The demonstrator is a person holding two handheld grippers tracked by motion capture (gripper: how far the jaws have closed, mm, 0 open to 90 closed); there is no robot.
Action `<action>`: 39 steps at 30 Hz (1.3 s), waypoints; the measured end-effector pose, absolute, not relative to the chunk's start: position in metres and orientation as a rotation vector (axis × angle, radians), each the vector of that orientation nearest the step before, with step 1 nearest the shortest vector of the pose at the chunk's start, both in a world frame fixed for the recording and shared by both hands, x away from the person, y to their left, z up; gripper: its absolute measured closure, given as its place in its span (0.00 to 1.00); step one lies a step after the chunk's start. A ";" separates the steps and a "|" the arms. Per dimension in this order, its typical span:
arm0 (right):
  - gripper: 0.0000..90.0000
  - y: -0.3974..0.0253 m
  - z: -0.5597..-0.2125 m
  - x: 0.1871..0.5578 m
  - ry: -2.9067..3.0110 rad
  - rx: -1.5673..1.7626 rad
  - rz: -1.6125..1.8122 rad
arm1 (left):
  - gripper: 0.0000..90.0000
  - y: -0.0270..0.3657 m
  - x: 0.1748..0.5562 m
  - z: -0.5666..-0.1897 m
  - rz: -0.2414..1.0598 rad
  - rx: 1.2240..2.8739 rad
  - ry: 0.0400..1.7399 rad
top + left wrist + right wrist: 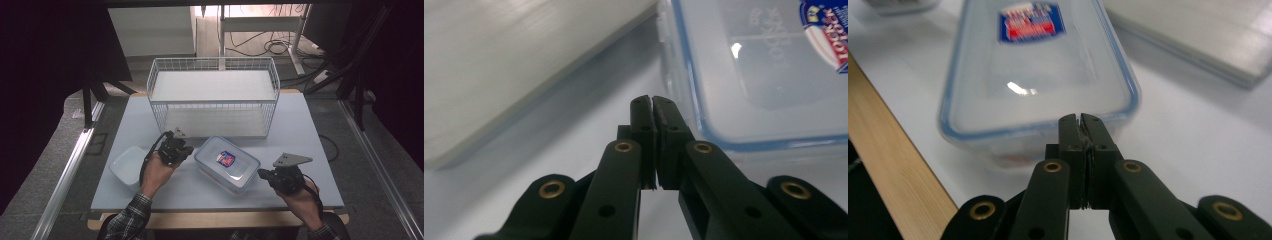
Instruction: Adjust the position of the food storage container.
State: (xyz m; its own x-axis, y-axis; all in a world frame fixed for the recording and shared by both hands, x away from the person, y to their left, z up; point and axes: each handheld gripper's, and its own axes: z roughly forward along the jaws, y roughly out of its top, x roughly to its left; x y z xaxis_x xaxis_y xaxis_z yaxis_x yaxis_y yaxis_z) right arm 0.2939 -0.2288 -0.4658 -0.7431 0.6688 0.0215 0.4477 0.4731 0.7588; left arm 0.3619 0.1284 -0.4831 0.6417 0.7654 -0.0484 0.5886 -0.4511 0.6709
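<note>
While my left gripper [181, 150] and right gripper [265, 174] both sit closed and empty, the lidded container [227, 163] lies mid-frame between them on the desk [300, 125], its long axis running gripper to gripper.

A wire basket [214, 95] is placed at the upper centre of the high view, at the far side of the table [300, 125]. Below it, at the centre of the frame, a lidded food container [227, 163] is set. A small open container [127, 166] is found at the lower left. Between these two the left gripper [182, 146] is held; the right gripper [264, 174] is positioned just beside the lidded container's lower-right end.
</note>
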 end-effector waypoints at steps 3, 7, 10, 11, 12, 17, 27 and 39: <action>0.98 -0.230 -0.474 0.297 2.459 0.980 1.089 | 1.00 0.124 0.359 -0.485 0.350 2.213 1.041; 0.98 -0.229 -0.478 0.301 2.469 0.987 1.086 | 1.00 0.128 0.356 -0.484 0.312 2.190 1.043; 0.98 -0.230 -0.476 0.305 2.453 0.998 1.102 | 1.00 0.130 0.351 -0.484 0.289 2.180 1.048; 0.98 -0.230 -0.475 0.307 2.449 1.002 1.104 | 1.00 0.131 0.348 -0.484 0.282 2.179 1.050; 0.98 -0.231 -0.474 0.309 2.439 1.006 1.100 | 1.00 0.131 0.345 -0.484 0.270 2.177 1.050; 0.98 -0.237 -0.475 0.316 2.418 1.046 1.106 | 1.00 0.130 0.341 -0.483 0.260 2.189 1.039; 0.98 -0.241 -0.479 0.312 2.429 1.119 1.042 | 0.98 0.128 0.331 -0.475 0.317 2.224 1.086; 0.99 -0.236 -0.481 0.330 2.418 1.141 1.046 | 1.00 0.132 0.325 -0.489 0.196 2.190 1.097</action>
